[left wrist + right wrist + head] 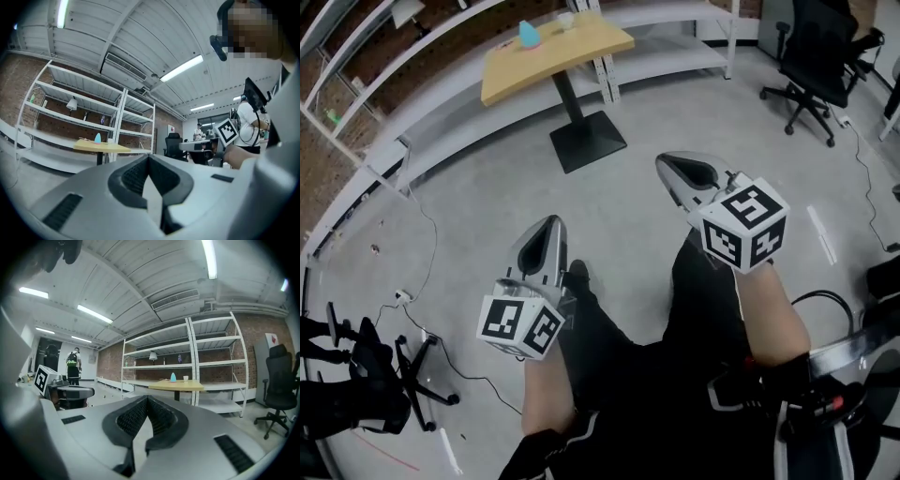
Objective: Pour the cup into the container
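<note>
The white cup (566,20) and a teal container (529,35) stand near each other on a yellow-topped pedestal table (572,56), well apart from both grippers; they are too small to tell what is in them. The left gripper (149,159) is clenched, its jaws together with nothing between them. The right gripper (147,400) is likewise closed and empty. Both are held over grey floor (487,197). Each gripper's cube bears black-and-white square markers.
</note>
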